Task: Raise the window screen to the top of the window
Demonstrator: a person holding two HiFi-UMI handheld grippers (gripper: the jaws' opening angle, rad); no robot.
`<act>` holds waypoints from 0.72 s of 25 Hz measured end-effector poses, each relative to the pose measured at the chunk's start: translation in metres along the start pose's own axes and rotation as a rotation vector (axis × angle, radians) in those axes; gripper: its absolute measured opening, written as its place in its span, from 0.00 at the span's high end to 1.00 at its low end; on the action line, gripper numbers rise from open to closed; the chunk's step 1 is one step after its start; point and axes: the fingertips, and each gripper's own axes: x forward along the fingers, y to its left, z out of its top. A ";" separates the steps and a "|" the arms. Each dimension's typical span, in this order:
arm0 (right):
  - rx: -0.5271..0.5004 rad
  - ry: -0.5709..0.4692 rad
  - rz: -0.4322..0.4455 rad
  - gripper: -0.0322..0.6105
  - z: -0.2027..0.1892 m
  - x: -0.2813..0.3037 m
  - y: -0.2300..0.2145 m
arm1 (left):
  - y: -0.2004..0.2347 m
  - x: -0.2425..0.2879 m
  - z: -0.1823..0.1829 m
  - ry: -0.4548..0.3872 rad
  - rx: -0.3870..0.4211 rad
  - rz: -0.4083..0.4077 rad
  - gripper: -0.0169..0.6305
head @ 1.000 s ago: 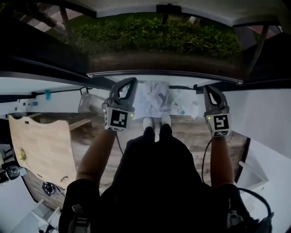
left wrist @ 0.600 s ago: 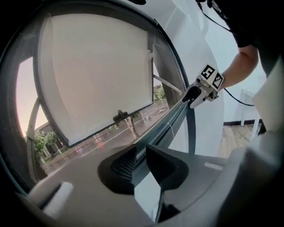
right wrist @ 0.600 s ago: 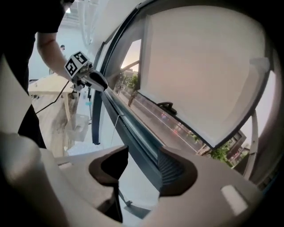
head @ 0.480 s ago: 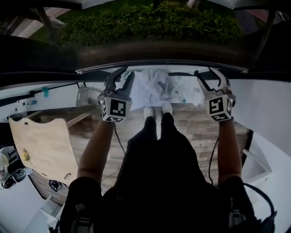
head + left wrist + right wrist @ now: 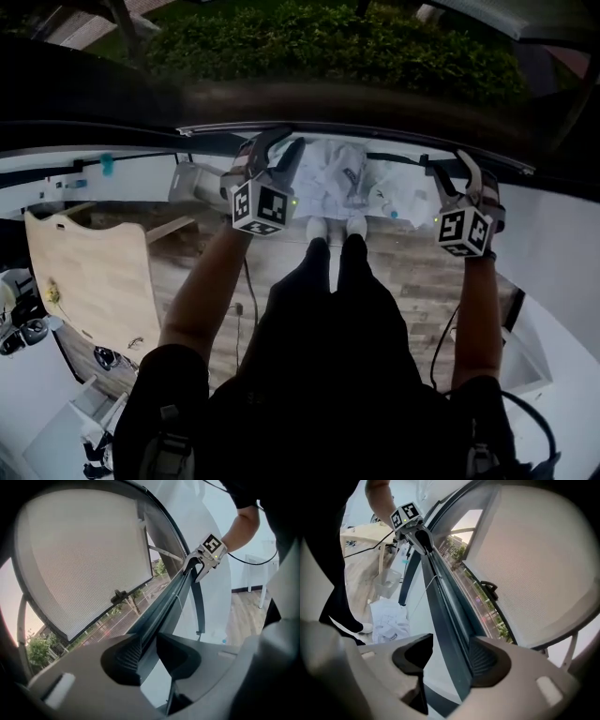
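Two grippers, both clenched on one part. The left gripper [image 5: 147,645] is being closed across the dark window screen rail [image 5: 165,595], with its ribbed pad against one face. The right gripper [image 5: 451,654] is being closed on the same rail, well apart from the left along its length.

The rail is being held across the window opening in front of the person, with bushes [image 5: 328,42] showing beyond it. A pale mesh panel [image 5: 84,559] is being seen past the rail, street view between the two; whether it belongs to the screen cannot be told. The top of the window is not being shown.

Handling, as judged:
- The rail is being read as light, long, thin and smooth.
- Racking or jamming is being expected if one end leads, so both ends are best lifted level.
- Hold is best taken on the rail only, since the mesh is being judged soft and tearable.

Containers: one pale tub [image 5: 192,183] is being seen on the floor by the wall, contents not readable. White cloth [image 5: 342,183] is lying beside it.
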 end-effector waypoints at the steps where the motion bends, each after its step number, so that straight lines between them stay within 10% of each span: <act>1: -0.018 0.001 -0.004 0.59 -0.002 0.001 0.001 | 0.000 0.002 -0.002 0.011 0.015 0.003 0.84; 11: -0.156 0.116 -0.063 0.59 -0.008 0.012 0.003 | -0.006 0.006 -0.010 0.141 0.278 -0.001 0.80; 18: -0.111 0.123 -0.051 0.59 -0.011 0.013 0.004 | -0.009 0.010 -0.010 0.169 0.273 -0.010 0.80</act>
